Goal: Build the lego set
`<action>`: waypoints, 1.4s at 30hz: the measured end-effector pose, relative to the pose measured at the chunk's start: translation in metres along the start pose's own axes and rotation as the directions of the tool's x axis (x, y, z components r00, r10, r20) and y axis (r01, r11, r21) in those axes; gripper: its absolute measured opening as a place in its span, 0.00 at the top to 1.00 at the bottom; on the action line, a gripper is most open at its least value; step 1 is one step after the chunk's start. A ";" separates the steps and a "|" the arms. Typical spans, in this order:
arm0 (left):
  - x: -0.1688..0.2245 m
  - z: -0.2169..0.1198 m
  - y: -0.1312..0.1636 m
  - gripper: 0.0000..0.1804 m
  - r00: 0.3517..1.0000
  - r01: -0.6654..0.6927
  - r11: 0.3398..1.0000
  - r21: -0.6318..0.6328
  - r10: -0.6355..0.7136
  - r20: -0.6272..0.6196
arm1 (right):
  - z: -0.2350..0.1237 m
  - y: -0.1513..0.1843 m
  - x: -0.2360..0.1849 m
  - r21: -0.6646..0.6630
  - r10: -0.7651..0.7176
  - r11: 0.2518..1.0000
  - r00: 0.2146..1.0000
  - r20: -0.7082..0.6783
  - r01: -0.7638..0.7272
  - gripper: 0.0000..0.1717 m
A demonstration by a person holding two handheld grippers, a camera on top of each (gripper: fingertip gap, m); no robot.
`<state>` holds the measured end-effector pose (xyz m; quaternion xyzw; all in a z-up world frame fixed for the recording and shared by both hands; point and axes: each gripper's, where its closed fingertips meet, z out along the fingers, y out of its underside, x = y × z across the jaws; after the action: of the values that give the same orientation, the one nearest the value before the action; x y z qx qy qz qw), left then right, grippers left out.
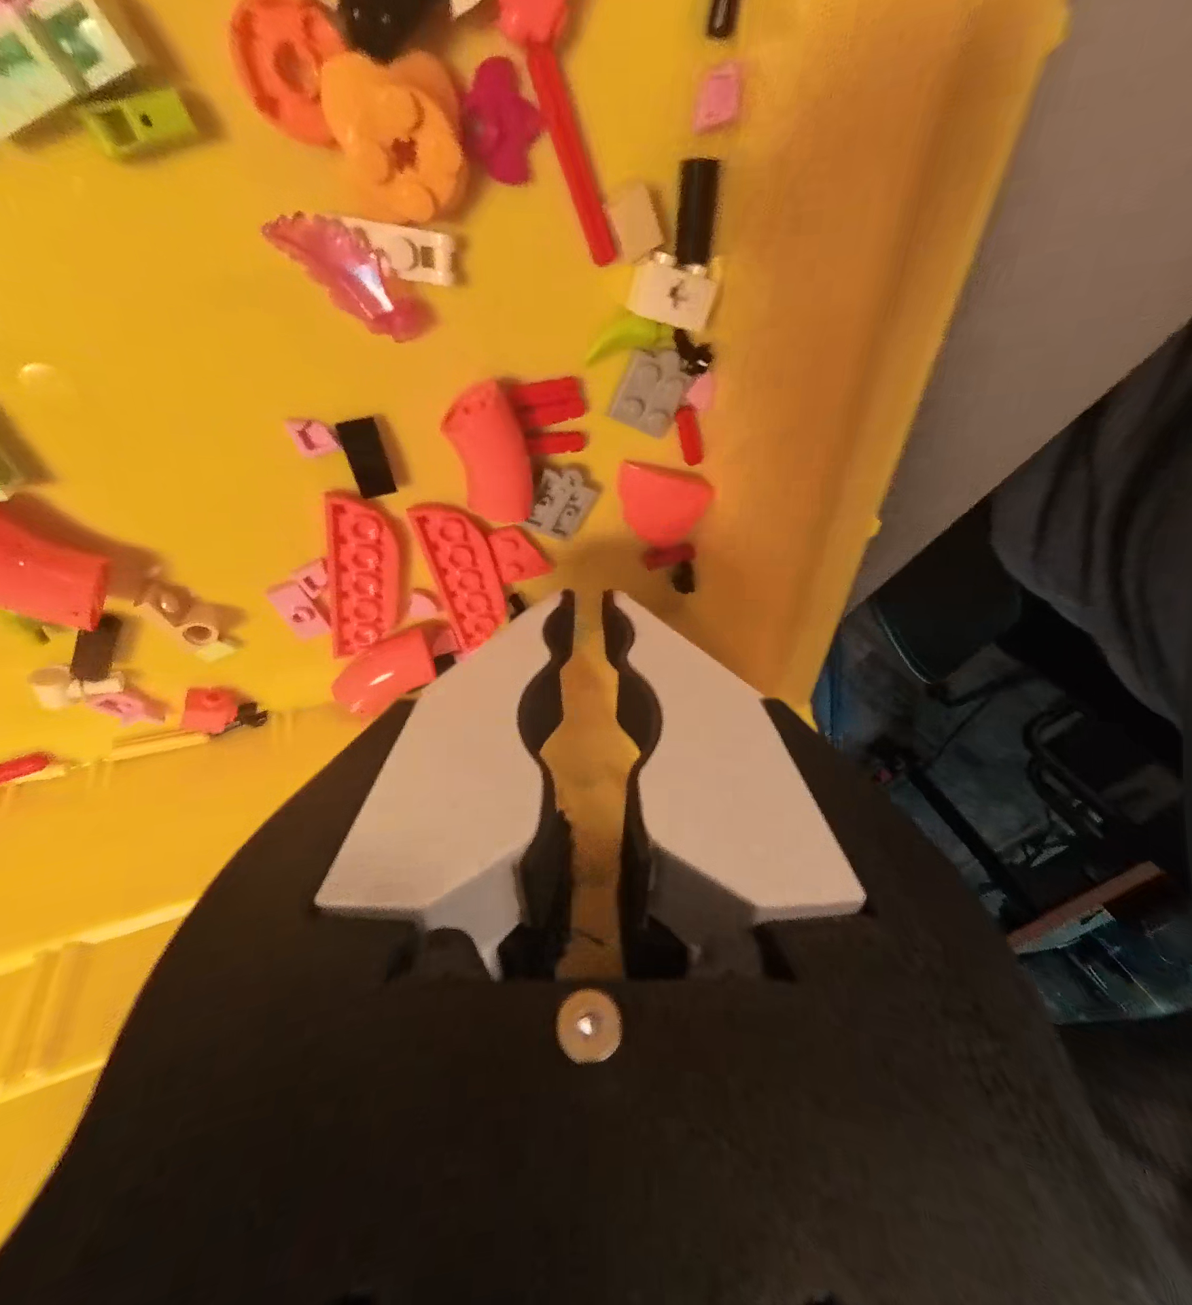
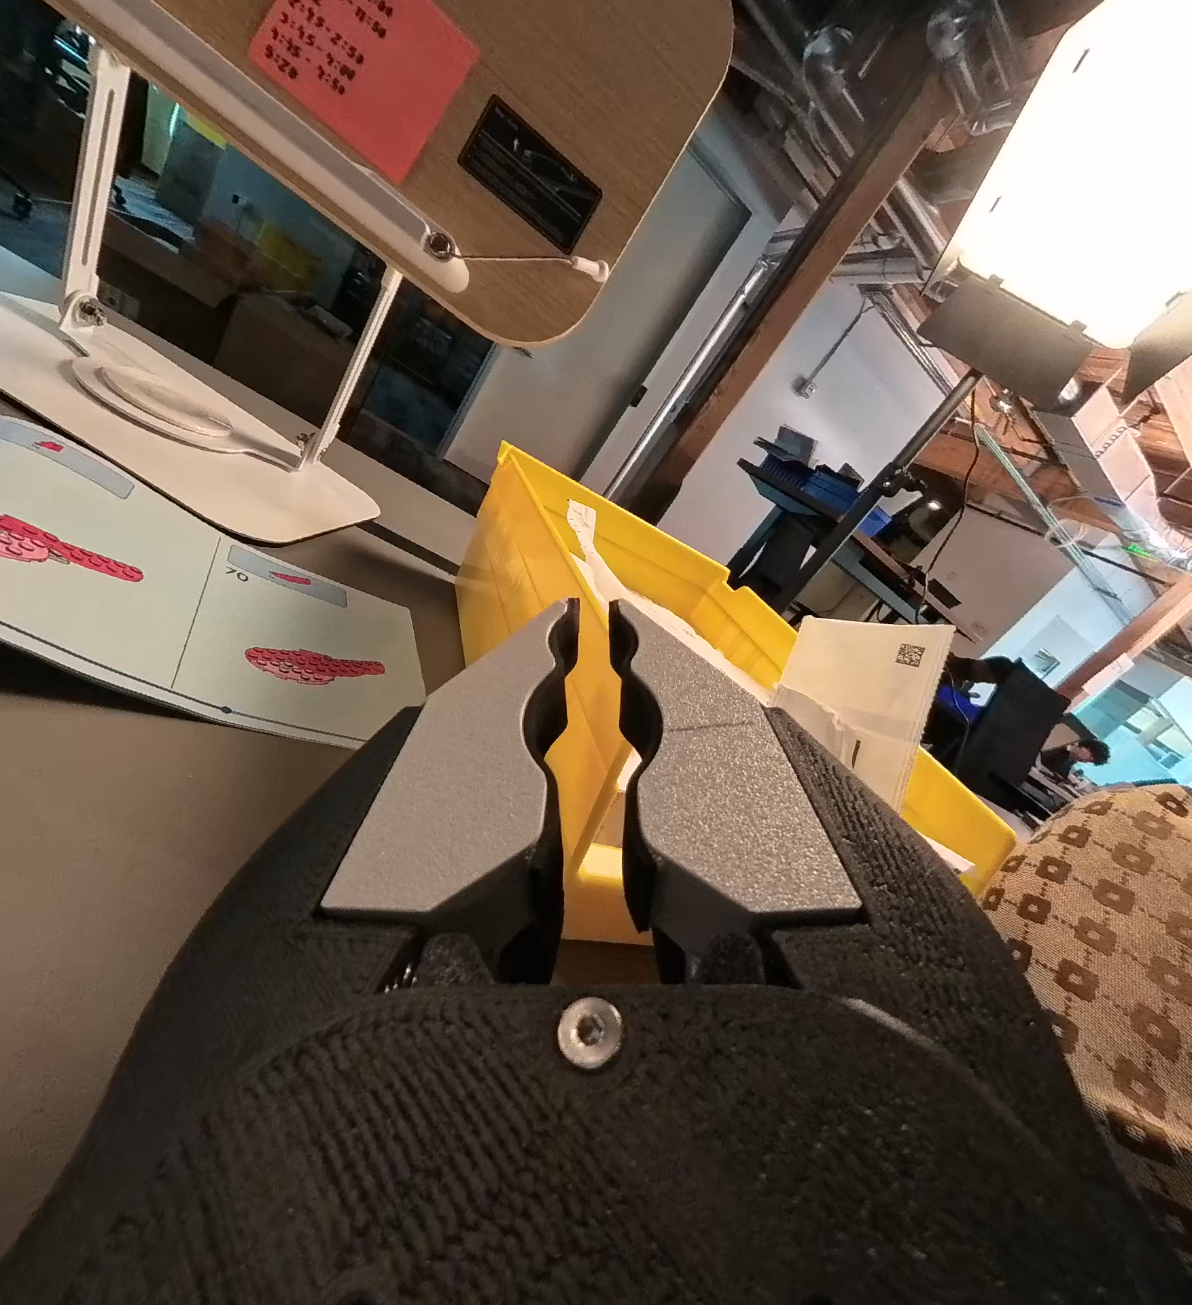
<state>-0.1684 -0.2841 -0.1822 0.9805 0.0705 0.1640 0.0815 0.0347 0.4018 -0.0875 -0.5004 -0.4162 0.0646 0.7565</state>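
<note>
Above the yellow tray of scattered toy bricks, the left gripper points steeply down, its jaws nearly closed on nothing, near two coral studded plates. Rightward, the right gripper lies low, tilted upward, narrow and bare, facing a yellow bin of paper.

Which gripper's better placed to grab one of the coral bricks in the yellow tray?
Left. The left gripper hangs right over the yellow tray, jaws nearly closed and empty, beside a coral half-round plate. The right gripper faces a yellow bin of paper, with no bricks in its view.
</note>
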 end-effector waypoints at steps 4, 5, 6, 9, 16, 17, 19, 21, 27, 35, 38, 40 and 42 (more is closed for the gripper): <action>-0.008 0.004 0.002 0.91 0.998 0.023 0.999 -0.040 -0.021 0.054 | 0.000 -0.001 0.000 0.005 0.005 1.000 1.000 0.002 -0.005 0.96; -0.010 0.005 0.002 0.91 0.997 0.025 0.999 -0.047 -0.022 0.068 | 0.000 -0.001 0.000 0.007 0.006 1.000 1.000 0.002 -0.006 0.96; -0.012 0.006 0.003 0.90 0.996 0.035 0.998 -0.055 -0.031 0.084 | 0.000 -0.001 0.000 0.008 0.008 1.000 1.000 0.002 -0.008 0.96; -0.017 0.004 0.004 0.84 0.992 0.059 0.997 -0.053 -0.052 0.118 | -0.001 -0.001 0.001 0.013 0.015 1.000 1.000 0.001 -0.015 0.96; -0.021 0.003 -0.003 0.89 0.989 0.077 0.997 0.021 -0.079 0.122 | -0.001 -0.003 0.002 0.021 0.026 0.999 1.000 0.000 -0.026 0.96; -0.022 0.003 -0.003 0.90 0.988 0.072 0.997 0.022 -0.074 0.139 | -0.001 -0.003 0.002 0.023 0.028 0.999 1.000 0.000 -0.028 0.97; -0.023 0.003 -0.004 0.93 0.983 0.072 0.997 0.036 -0.077 0.166 | -0.001 -0.003 0.003 0.026 0.033 0.999 0.999 -0.001 -0.033 0.97; -0.023 0.004 -0.004 0.93 0.977 0.102 0.993 0.056 -0.110 0.181 | -0.002 -0.004 0.004 0.031 0.041 0.999 0.999 -0.002 -0.041 0.96; -0.017 0.005 -0.007 0.93 0.970 0.139 0.985 0.099 -0.156 0.184 | -0.003 -0.006 0.006 0.050 0.075 0.996 0.997 -0.003 -0.075 0.97; -0.006 -0.003 -0.014 0.97 0.960 0.171 0.970 0.174 -0.204 0.194 | -0.006 -0.013 0.006 0.097 0.120 0.988 0.992 0.028 -0.122 0.97; -0.008 -0.016 -0.012 0.97 0.939 0.165 0.961 0.220 -0.222 0.265 | -0.007 -0.016 0.007 0.117 0.148 0.981 0.988 0.040 -0.152 0.97; -0.010 -0.028 -0.011 0.97 0.917 0.155 0.954 0.255 -0.235 0.323 | -0.008 -0.017 0.009 0.130 0.175 0.975 0.983 0.046 -0.180 0.97; -0.007 -0.039 -0.010 0.97 0.903 0.149 0.945 0.291 -0.250 0.350 | -0.009 -0.018 0.011 0.141 0.205 0.967 0.977 0.054 -0.211 0.97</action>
<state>-0.1895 -0.2702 -0.1500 0.9832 0.1748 -0.0502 -0.0179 0.0425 0.3920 -0.0686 -0.4832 -0.3702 0.1834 0.7719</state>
